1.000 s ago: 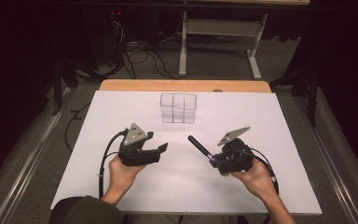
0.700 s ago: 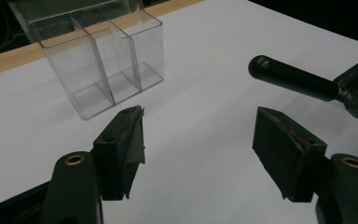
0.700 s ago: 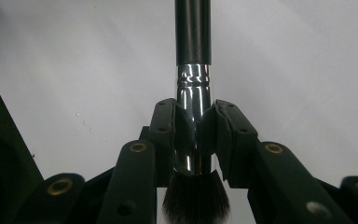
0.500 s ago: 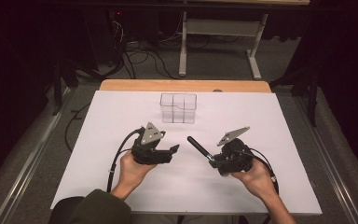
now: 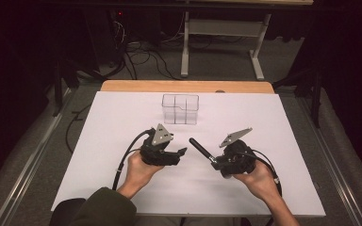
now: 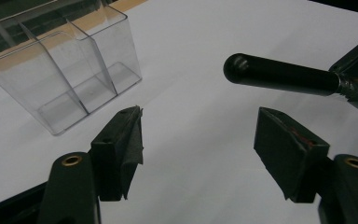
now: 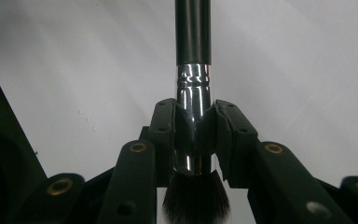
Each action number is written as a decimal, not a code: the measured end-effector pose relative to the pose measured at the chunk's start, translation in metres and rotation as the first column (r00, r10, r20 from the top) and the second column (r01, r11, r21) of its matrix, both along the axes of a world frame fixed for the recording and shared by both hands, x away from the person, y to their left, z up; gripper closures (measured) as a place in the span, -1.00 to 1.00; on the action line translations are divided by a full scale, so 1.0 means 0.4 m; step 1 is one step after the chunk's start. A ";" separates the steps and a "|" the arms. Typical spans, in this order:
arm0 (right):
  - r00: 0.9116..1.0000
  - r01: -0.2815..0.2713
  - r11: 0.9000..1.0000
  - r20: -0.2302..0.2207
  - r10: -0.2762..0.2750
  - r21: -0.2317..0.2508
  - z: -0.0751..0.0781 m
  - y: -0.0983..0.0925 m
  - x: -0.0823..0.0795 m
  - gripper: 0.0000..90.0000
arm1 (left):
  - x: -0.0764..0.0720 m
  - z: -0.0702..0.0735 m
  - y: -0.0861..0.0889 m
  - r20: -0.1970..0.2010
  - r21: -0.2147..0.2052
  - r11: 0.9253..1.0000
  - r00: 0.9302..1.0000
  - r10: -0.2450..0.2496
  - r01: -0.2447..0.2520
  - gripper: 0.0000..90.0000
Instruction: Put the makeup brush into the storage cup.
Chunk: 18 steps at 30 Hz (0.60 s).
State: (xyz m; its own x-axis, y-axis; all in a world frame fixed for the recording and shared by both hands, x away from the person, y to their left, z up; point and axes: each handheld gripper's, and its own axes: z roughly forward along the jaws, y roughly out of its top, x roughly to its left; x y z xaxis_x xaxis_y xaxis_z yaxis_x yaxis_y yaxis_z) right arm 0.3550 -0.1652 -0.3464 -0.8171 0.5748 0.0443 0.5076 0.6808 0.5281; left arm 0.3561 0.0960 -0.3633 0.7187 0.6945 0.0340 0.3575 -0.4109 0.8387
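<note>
Makeup brush [image 5: 201, 149], black-handled with a shiny metal ferrule, sits just right of the centre of the high view, held above the white table [image 5: 283, 141] by the right gripper [image 5: 215, 163]. The handle slants up and to the left, its rounded end pointing toward the middle of the frame. In the right gripper view the brush [image 7: 193, 84] runs straight up the middle of the frame; the two black jaws are clenched on the ferrule, and the dark bristles fan out at the bottom edge, between the jaws. The left gripper [image 5: 183, 151] lies just left of centre in the high view, held in the person's left hand [image 5: 139, 172], its tips near the handle's end but apart from it. In the left gripper view its jaws stand wide apart with bare white table between them, grasping nothing; they have just been opening a little further. The brush handle [image 6: 284, 74] crosses the upper right of that view, beyond the jaws. A clear plastic organizer [image 5: 180, 108] with inner dividers stands upright above centre in the high view, near the table's far edge, and shows at the upper left of the left gripper view [image 6: 60, 70].
</note>
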 end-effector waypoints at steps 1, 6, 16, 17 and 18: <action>1.000 -0.004 1.000 -0.004 0.004 -0.001 0.000 0.001 0.000 0.60 | 0.001 -0.002 -0.003 -0.001 0.002 1.000 1.000 -0.003 0.003 -0.30; 1.000 -0.006 1.000 -0.010 0.006 -0.006 -0.001 0.008 -0.002 0.60 | 0.005 -0.006 -0.019 -0.020 0.007 0.999 0.999 -0.031 0.031 -0.31; 1.000 -0.008 1.000 -0.015 0.008 -0.008 0.003 0.009 -0.004 0.61 | 0.009 -0.006 -0.059 -0.010 0.063 0.995 0.997 -0.079 0.080 -0.34; 1.000 -0.010 1.000 -0.015 0.010 -0.008 0.003 0.010 -0.004 0.60 | 0.009 -0.004 -0.061 -0.007 0.069 0.994 0.997 -0.080 0.080 -0.34; 1.000 -0.013 1.000 -0.016 0.013 -0.006 0.003 0.012 -0.005 0.61 | 0.009 -0.003 -0.063 -0.008 0.065 0.995 0.997 -0.082 0.082 -0.35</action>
State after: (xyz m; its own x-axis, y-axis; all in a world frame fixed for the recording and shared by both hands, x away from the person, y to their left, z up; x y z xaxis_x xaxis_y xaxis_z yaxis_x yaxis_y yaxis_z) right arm 0.3528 -0.1603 -0.3450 -0.8236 0.5645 0.0544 0.5072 0.6903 0.5160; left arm 0.3598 0.0707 -0.3644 0.7732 0.6299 0.0729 0.3251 -0.4924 0.8074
